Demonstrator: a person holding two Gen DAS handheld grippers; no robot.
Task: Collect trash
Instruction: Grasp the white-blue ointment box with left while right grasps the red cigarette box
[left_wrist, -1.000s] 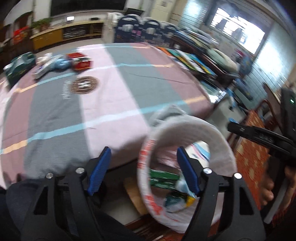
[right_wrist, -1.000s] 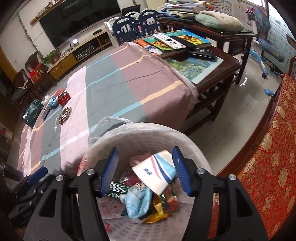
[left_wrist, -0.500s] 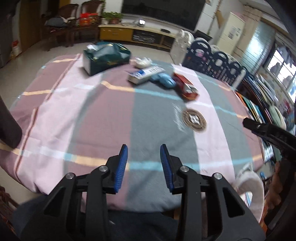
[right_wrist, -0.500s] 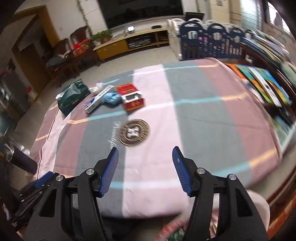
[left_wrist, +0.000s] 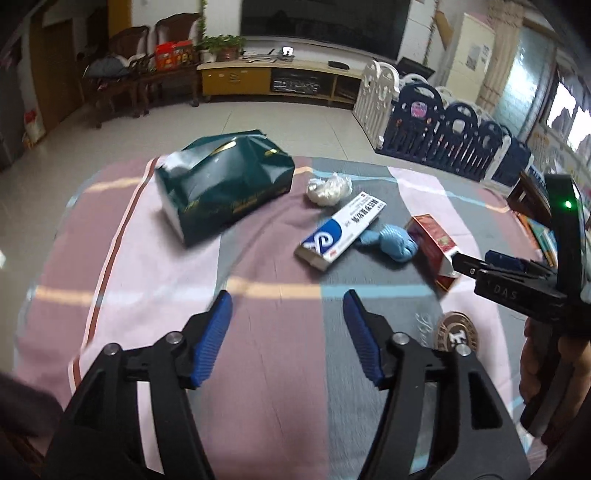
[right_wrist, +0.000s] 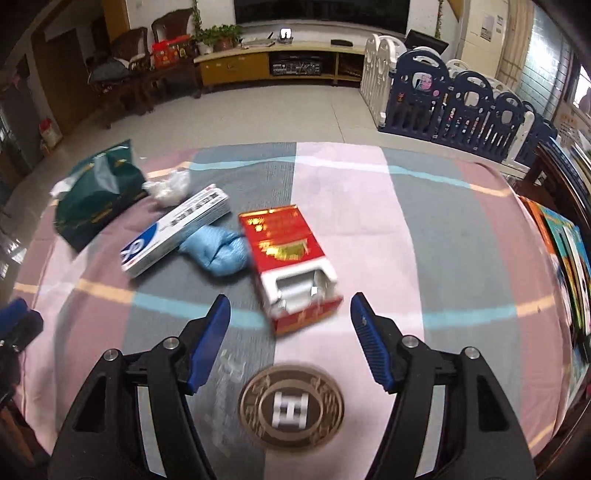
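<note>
Trash laid out on the striped tabletop (left_wrist: 155, 288), read left to right. A dark green tissue pack (left_wrist: 225, 184) lies farthest left, then a crumpled white wad (left_wrist: 328, 186), a long white-and-blue carton (left_wrist: 341, 230) lying aslant, a balled blue glove (left_wrist: 395, 242) touching the carton's right side, and an opened red box (right_wrist: 291, 258) just beside the glove, its torn white end facing the camera. The left gripper (left_wrist: 287, 338) hangs above bare cloth, its fingers opening with nothing between them; the carton lies ahead and slightly right of its line. The right gripper (right_wrist: 290, 338) has its fingers spread wide and empty, and the red box sits just ahead of the gap, near the round emblem (right_wrist: 291, 406) printed on the cloth. The step in hand is judged to be a reach for the next piece. For a sound pickup, the right fingers should straddle the box across its narrow width, clear of the glove, and close on the firm red walls rather than the crushed open end, which would likely buckle.
</note>
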